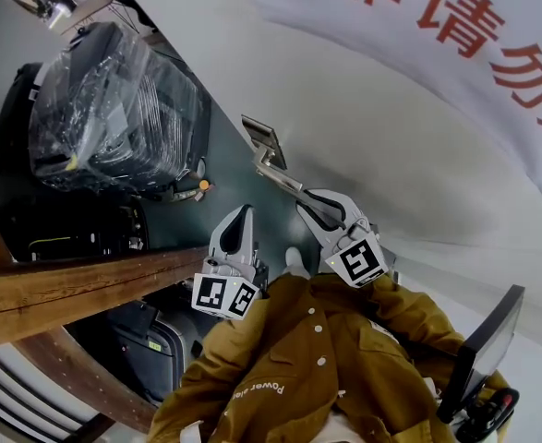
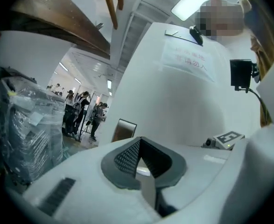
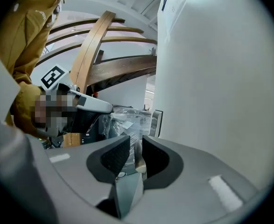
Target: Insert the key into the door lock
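L claw [image 1: 242,215] & R claw [image 1: 306,209]: pale grey shells, dark grey pads [image 2: 127,155] w/ fine grid texture. Marker cubes [image 1: 225,295]: black squares on white. Jacket [image 1: 317,367]: mustard, white buttons + white lettering. Door [image 1: 372,127]: off-white; handle [image 1: 269,160] silver. Banner [image 1: 492,35]: white w/ red characters. Wrapped case [image 1: 114,109]: black under clear shiny film. Beam [image 1: 77,289]: mid-brown, wood grain.
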